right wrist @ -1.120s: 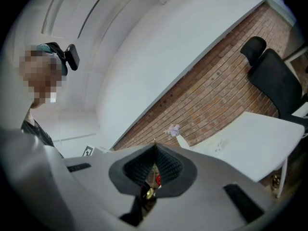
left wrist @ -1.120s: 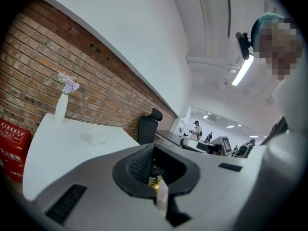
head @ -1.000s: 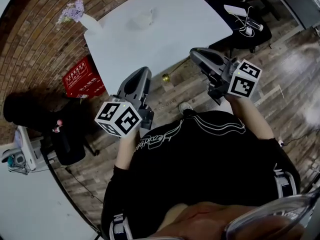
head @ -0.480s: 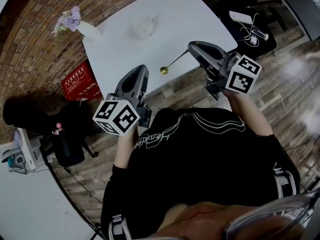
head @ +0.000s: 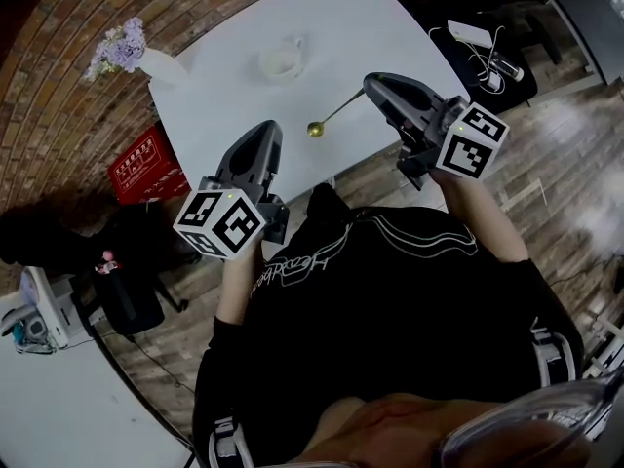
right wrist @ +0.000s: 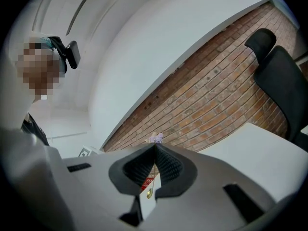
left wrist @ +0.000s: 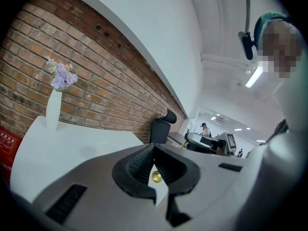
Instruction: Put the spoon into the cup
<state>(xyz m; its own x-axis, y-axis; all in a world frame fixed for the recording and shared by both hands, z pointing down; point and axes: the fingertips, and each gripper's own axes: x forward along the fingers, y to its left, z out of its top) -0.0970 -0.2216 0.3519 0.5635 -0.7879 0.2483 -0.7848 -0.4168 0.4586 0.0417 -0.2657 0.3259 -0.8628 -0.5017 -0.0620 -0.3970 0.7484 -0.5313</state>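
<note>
Now pinches the slim gold metal spoon (head: 330, 118) by its handle tip in the right gripper (head: 370, 85), bowl poking forward above the white table (head: 390, 27), probably for reach toward the white round cup (head: 281, 62) well beyond. Holds the left gripper (head: 264, 130) aside, jaws pressed together on nothing.

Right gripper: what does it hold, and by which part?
The gold spoon, pinched at the handle's end by the right gripper.

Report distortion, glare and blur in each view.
Head view: fisheye bows the white table; glare washes the wooden floor at right. Left gripper view: the brick wall curves, corners go dark, the ceiling light blows out. Right gripper view: same curving and dark corners.
</note>
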